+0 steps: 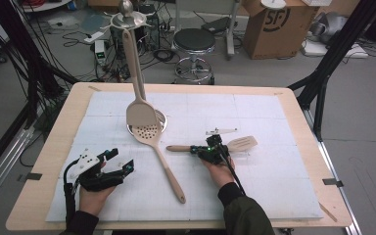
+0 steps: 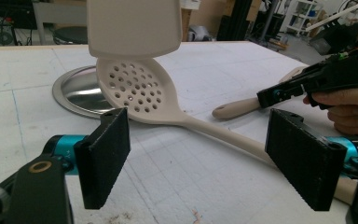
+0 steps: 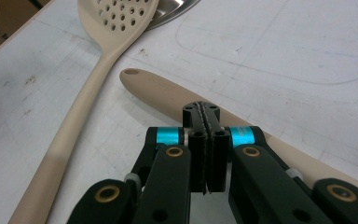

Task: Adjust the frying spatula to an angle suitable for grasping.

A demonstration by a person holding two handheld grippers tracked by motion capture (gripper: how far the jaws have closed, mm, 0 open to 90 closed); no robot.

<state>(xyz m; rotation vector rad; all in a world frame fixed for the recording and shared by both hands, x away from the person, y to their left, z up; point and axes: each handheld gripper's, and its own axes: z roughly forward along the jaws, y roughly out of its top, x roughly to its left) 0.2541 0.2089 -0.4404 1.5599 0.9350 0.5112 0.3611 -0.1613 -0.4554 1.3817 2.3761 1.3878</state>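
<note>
A beige perforated spoon lies on the white mat, its handle running toward the front; its head rests by a silver stand base. From the stand hangs a beige spatula. A slotted spatula lies flat to the right. My right gripper sits over its handle, jaws pressed together with nothing between them. My left gripper rests at the front left, wide open, facing the spoon's handle.
The white mat covers a wooden table. Beyond the far edge stand a black stool, a cardboard box and tangled cables on the floor. Black frame legs rise at the right.
</note>
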